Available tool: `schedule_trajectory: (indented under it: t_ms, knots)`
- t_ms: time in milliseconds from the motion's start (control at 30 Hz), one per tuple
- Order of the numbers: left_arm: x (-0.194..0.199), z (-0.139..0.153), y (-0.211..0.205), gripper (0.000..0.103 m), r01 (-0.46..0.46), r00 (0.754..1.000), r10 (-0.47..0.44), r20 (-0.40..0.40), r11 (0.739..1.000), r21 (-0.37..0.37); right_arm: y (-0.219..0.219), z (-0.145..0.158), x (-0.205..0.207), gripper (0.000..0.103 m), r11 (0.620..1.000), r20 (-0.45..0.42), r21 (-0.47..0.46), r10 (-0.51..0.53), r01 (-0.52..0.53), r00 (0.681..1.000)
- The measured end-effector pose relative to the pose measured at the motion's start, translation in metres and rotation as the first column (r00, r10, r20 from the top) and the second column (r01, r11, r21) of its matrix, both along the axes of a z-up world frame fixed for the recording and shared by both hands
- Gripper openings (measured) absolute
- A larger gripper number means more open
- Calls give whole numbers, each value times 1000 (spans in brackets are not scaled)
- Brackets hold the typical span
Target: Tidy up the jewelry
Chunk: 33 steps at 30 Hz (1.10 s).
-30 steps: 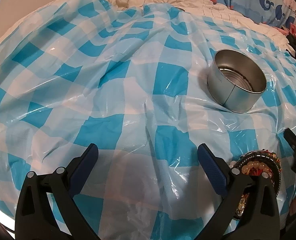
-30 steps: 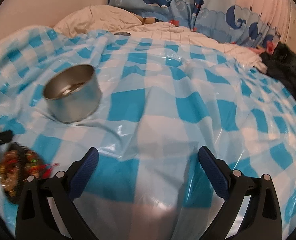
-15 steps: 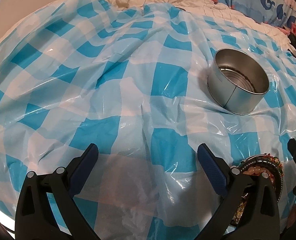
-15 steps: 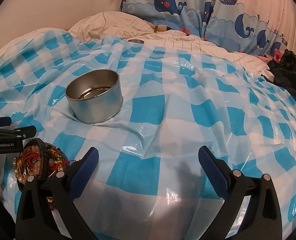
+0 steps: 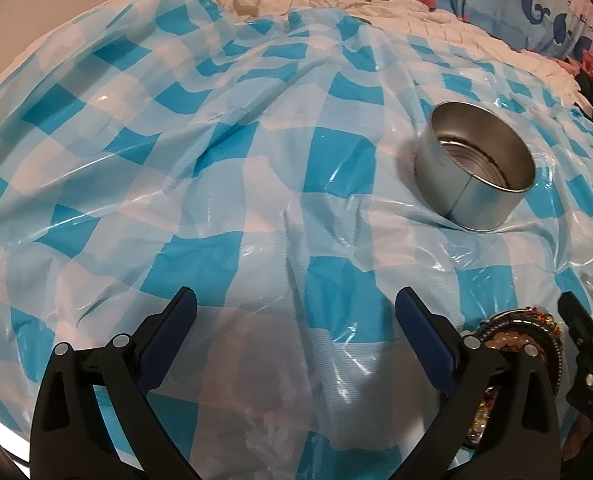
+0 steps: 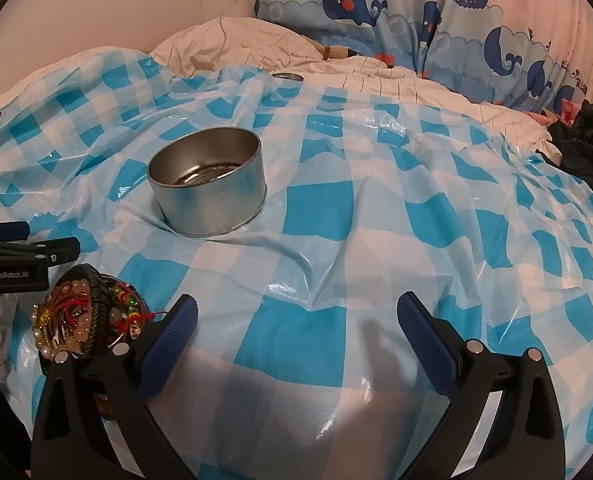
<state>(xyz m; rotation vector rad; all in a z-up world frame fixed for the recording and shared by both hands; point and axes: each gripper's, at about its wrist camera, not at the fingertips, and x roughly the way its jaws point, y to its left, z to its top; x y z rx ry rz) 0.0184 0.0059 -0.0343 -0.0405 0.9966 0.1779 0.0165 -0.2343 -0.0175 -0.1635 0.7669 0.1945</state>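
both grippers, left [image 5: 296, 304] and right [image 6: 296, 312], hover with jaws spread wide, holding nothing. the bracelet pile [image 6: 86, 314], seemingly beads, lies on the checked sheet [image 6: 376, 208] near the round tin [image 6: 208, 184].

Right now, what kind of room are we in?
Most likely a bedroom. A rumpled white duvet lies under a blue checked plastic sheet, and whale-print fabric, perhaps a curtain, hangs behind. A metal tin and a heap of bracelets rest on the sheet.
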Motion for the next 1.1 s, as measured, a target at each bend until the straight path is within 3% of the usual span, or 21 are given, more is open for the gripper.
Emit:
schedule_trajectory:
  t_ms: [1100]
  knots:
    - [-6, 7, -21, 95, 87, 996, -86, 37, 996, -16, 2, -8, 5, 96, 1000, -29, -1, -6, 6, 1000]
